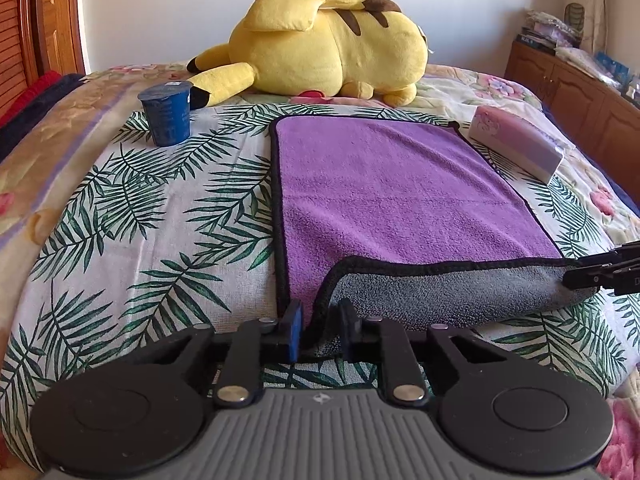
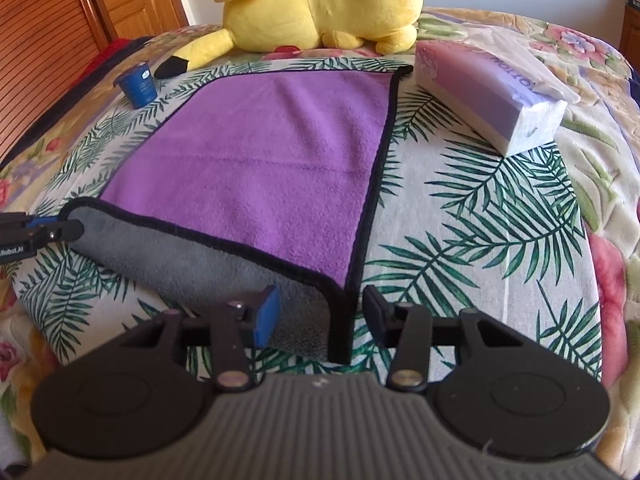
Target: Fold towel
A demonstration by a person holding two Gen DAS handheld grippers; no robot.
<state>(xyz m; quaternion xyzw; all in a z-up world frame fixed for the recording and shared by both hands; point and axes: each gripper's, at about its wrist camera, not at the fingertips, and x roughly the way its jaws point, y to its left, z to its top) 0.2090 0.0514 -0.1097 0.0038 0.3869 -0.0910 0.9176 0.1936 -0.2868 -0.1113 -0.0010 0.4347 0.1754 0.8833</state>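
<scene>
Left wrist view: left claw (image 1: pixel 319 330) pinching near-left corner of towel (image 1: pixel 384 200), grey underside turning up along near edge. Towel lying flat on bed (image 1: pixel 120 208), long axis running near to far.

Right wrist view: right claw (image 2: pixel 322 314) standing spread, fingers straddling near-right corner without pressing. Towel stretching away toward plush toy (image 2: pixel 320 4); tissue pack (image 2: pixel 492 92) lying right, blue cup (image 2: pixel 138 82) far left.
</scene>
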